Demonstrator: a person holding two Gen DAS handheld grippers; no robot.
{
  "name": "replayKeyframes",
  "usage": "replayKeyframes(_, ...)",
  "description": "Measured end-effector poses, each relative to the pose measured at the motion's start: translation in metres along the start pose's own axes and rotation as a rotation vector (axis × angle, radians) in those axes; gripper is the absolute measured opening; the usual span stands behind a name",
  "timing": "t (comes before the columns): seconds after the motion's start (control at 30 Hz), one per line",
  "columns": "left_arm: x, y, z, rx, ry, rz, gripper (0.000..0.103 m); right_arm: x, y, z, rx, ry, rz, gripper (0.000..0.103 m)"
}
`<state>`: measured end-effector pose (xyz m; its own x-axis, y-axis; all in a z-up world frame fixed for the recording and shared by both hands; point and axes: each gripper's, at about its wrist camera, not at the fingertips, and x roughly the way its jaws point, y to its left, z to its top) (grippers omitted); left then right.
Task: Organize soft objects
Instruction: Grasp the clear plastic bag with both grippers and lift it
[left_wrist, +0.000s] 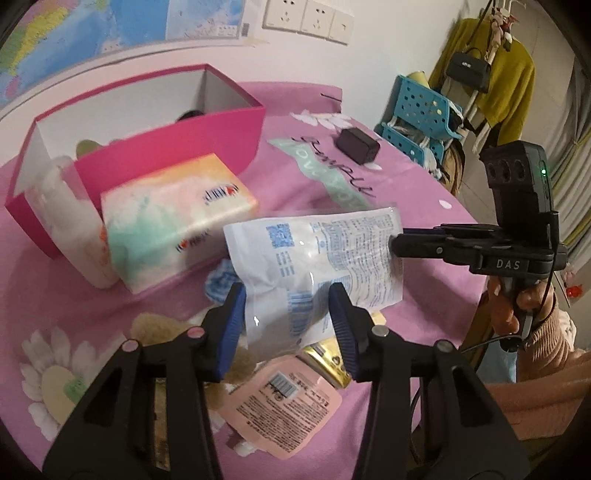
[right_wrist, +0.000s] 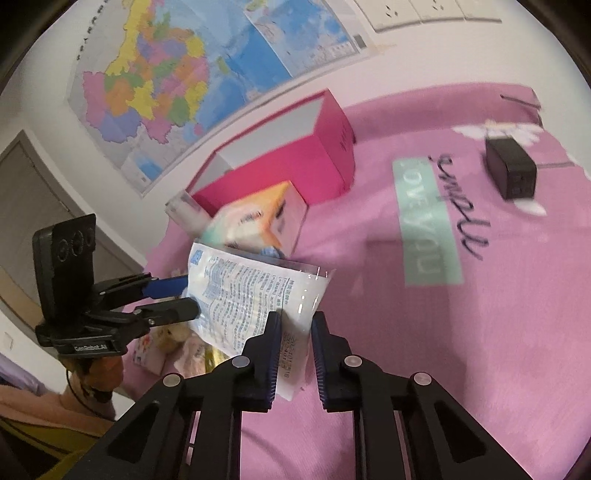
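A white plastic pouch (left_wrist: 317, 258) with blue print hangs in the air between both grippers; it also shows in the right wrist view (right_wrist: 251, 291). My left gripper (left_wrist: 286, 325) has its jaws around the pouch's lower end with a wide gap, open. My right gripper (right_wrist: 295, 350) has the pouch's other edge between its jaws with a small gap on one side; in the left wrist view its fingers (left_wrist: 421, 243) pinch the pouch's edge. An open pink box (left_wrist: 140, 147) stands behind, a pastel tissue pack (left_wrist: 173, 218) leaning by it.
Under the pouch lie a pink sachet (left_wrist: 280, 406), a gold packet (left_wrist: 328, 365), a blue knitted item (left_wrist: 221, 280) and a beige plush (left_wrist: 155, 328). A black adapter (left_wrist: 356, 146) sits far back on the pink tablecloth (right_wrist: 461, 332). Blue baskets (left_wrist: 421, 107) stand beyond the table.
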<state>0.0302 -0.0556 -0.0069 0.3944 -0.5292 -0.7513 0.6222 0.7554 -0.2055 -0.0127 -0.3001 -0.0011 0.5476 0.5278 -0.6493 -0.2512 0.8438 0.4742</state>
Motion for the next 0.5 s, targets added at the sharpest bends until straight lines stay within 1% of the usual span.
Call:
replayKeyframes(0.2, -0.013, 0.009, 0.019, -0.015, -0.052, 0.046, 0.048, -0.004, 0.016, 0.029, -0.071, -0.042, 0.004, 0.016)
replayKeyframes(0.5, -0.028, 0.021, 0.055, -0.019, -0.123, 0.117, 0.048, 0.002, 0.029, 0.072, -0.123, -0.097, 0.015, 0.016)
